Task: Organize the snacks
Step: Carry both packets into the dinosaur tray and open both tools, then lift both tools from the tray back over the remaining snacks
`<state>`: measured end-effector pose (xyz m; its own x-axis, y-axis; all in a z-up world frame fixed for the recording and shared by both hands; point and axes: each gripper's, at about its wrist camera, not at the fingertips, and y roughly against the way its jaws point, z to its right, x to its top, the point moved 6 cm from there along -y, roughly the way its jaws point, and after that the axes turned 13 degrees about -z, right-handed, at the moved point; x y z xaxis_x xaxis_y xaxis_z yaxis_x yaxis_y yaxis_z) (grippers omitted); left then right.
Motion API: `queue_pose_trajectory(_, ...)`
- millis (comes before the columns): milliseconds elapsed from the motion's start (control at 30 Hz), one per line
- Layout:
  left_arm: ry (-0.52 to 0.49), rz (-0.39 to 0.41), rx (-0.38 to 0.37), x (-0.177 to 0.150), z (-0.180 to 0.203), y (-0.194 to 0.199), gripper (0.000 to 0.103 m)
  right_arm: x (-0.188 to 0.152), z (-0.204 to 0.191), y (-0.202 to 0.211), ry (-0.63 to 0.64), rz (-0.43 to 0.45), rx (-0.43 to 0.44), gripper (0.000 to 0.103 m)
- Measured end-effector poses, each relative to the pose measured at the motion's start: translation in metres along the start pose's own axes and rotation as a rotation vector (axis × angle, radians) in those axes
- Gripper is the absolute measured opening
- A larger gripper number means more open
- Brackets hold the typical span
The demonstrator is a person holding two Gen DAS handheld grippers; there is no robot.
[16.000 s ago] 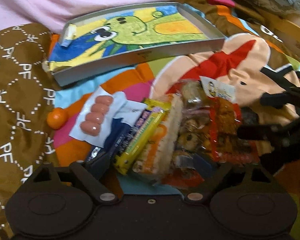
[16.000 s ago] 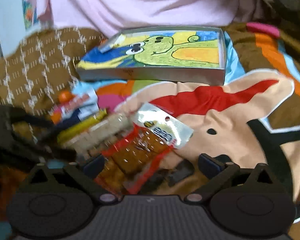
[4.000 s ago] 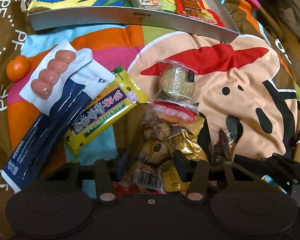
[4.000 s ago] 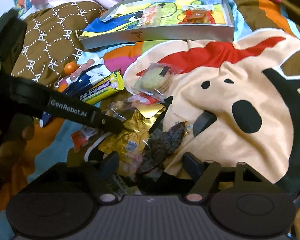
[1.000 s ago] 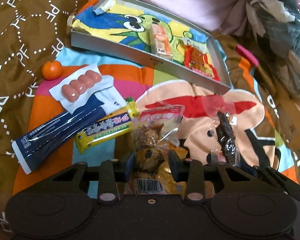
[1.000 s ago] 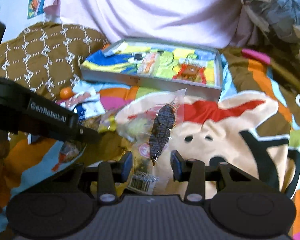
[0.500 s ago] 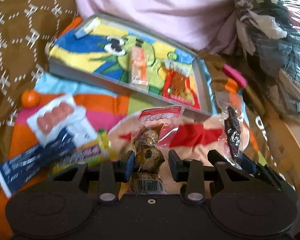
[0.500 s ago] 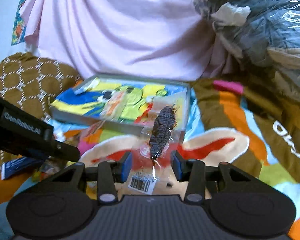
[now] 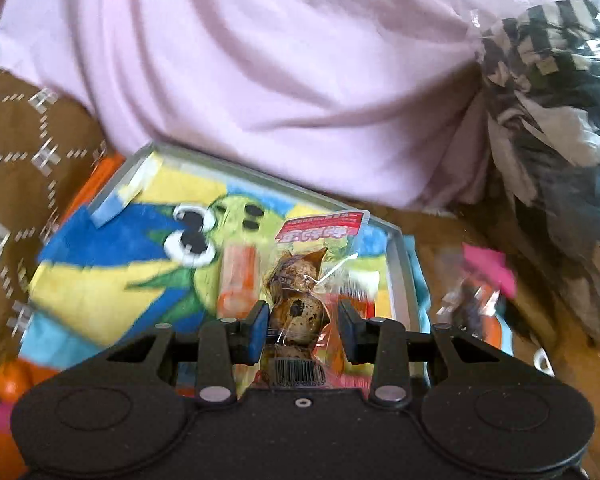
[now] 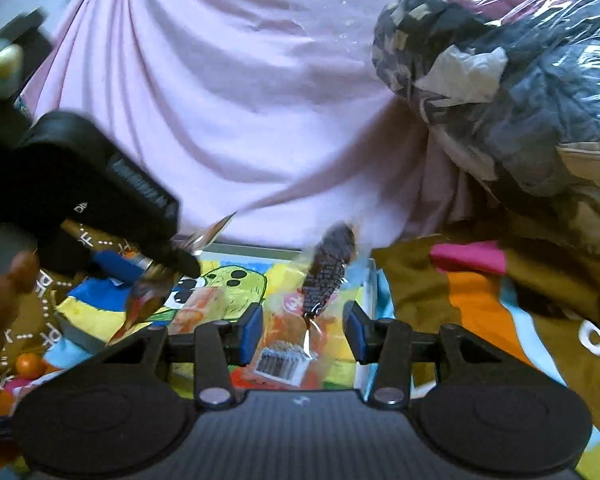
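over tray (image 9: 401, 276) now, both held packets, formerly above blanket

Our left gripper (image 9: 303, 330) and right gripper (image 10: 303, 332) are black, with blue finger pads and silver screws.

The egg pack (image 9: 300, 300) is glossy clear plastic. The tray (image 9: 398, 280) has a matt grey rim. Behind lies soft pink cloth (image 9: 260, 80).

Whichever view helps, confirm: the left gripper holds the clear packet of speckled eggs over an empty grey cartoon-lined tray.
Not empty: the left wrist view shows an orange-wrapped bar in the grey cartoon-lined tray. The left gripper holds the clear egg packet over it.
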<state>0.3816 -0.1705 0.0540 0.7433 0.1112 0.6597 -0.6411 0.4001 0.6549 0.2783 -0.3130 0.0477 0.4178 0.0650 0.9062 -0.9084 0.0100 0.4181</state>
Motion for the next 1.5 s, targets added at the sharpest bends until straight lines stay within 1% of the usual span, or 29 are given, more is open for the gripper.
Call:
queue_pose_trajectory(33,-0.002,0.002,0.007,0.005,0.002,-0.006,0.039,0.001,0.001,-0.007,-0.002,-0.006,0.002,0.045)
queue_pose_trajectory(67,-0.001,0.002,0.016,0.008,0.003,-0.013,0.039,0.002,0.001,-0.014,-0.008,-0.015,0.008,0.037)
queue_pose_trajectory(167,0.029,-0.009,0.028,0.016,0.002,-0.032,0.039,0.001,0.004,-0.031,-0.011,-0.018,-0.007,0.037)
queue_pose_trajectory(200,0.034,-0.016,0.034,0.017,0.001,-0.039,0.039,-0.001,0.003,-0.038,-0.007,-0.033,-0.003,0.037)
queue_pose_trajectory(300,0.034,-0.026,0.05,0.016,-0.002,-0.054,0.039,-0.007,0.004,-0.056,-0.038,-0.082,-0.001,0.037)
queue_pose_trajectory(400,0.029,-0.036,0.043,0.014,-0.002,-0.064,0.039,-0.011,0.006,-0.062,-0.068,-0.087,0.008,0.037)
queue_pose_trajectory(533,-0.001,-0.054,0.039,0.012,0.002,-0.075,0.037,-0.012,0.007,-0.061,-0.079,-0.073,0.019,0.042)
queue_pose_trajectory(567,-0.009,-0.054,0.041,0.012,0.004,-0.075,0.034,-0.011,0.008,-0.062,-0.082,-0.07,0.018,0.043)
queue_pose_trajectory(600,-0.017,-0.054,0.043,0.013,0.006,-0.076,0.034,-0.011,0.009,-0.062,-0.083,-0.07,0.016,0.044)
queue_pose_trajectory(667,-0.019,-0.062,0.043,0.015,0.009,-0.079,0.035,-0.011,0.009,-0.06,-0.079,-0.068,0.009,0.052)
queue_pose_trajectory(733,-0.01,-0.064,0.044,0.016,0.008,-0.079,0.036,-0.009,0.011,-0.058,-0.071,-0.059,-0.004,0.056)
queue_pose_trajectory(833,-0.007,-0.057,0.05,0.016,0.007,-0.074,0.047,-0.007,0.013,-0.055,-0.071,-0.056,-0.009,0.064)
queue_pose_trajectory(900,-0.004,-0.045,0.058,0.015,0.006,-0.068,0.059,-0.005,0.015,-0.051,-0.082,-0.054,-0.011,0.07)
queue_pose_trajectory(933,-0.002,-0.038,0.06,0.015,0.005,-0.064,0.063,-0.005,0.016,-0.048,-0.085,-0.052,-0.012,0.074)
queue_pose_trajectory(967,0.0,-0.032,0.065,0.014,0.004,-0.06,0.069,-0.004,0.017,-0.046,-0.088,-0.05,-0.015,0.079)
queue_pose_trajectory(1000,0.002,-0.023,0.073,0.013,0.003,-0.054,0.076,-0.002,0.018,-0.042,-0.09,-0.045,-0.021,0.082)
queue_pose_trajectory(1033,0.004,-0.014,0.079,0.013,0.002,-0.049,0.079,-0.001,0.019,-0.039,-0.093,-0.039,-0.029,0.086)
queue_pose_trajectory(1067,0.004,-0.003,0.088,0.013,0.001,-0.043,0.085,0.001,0.02,-0.034,-0.098,-0.034,-0.038,0.09)
queue_pose_trajectory(1100,0.001,0.01,0.095,0.012,0.0,-0.035,0.091,0.002,0.021,-0.03,-0.105,-0.031,-0.045,0.092)
queue_pose_trajectory(1133,-0.003,0.021,0.102,0.011,-0.001,-0.028,0.093,0.004,0.021,-0.024,-0.114,-0.029,-0.046,0.096)
queue_pose_trajectory(1167,-0.007,0.03,0.11,0.01,-0.002,-0.022,0.098,0.005,0.022,-0.019,-0.121,-0.027,-0.044,0.1)
queue_pose_trajectory(1200,-0.01,0.041,0.122,0.009,-0.003,-0.014,0.102,0.006,0.021,-0.013,-0.125,-0.023,-0.043,0.102)
queue_pose_trajectory(1300,-0.008,0.058,0.148,0.004,-0.008,0.008,0.102,0.008,0.018,0.006,-0.131,-0.015,-0.049,0.103)
queue_pose_trajectory(1500,-0.017,0.064,0.167,-0.014,-0.022,0.053,0.102,0.006,0.008,0.044,-0.153,-0.003,-0.029,0.103)
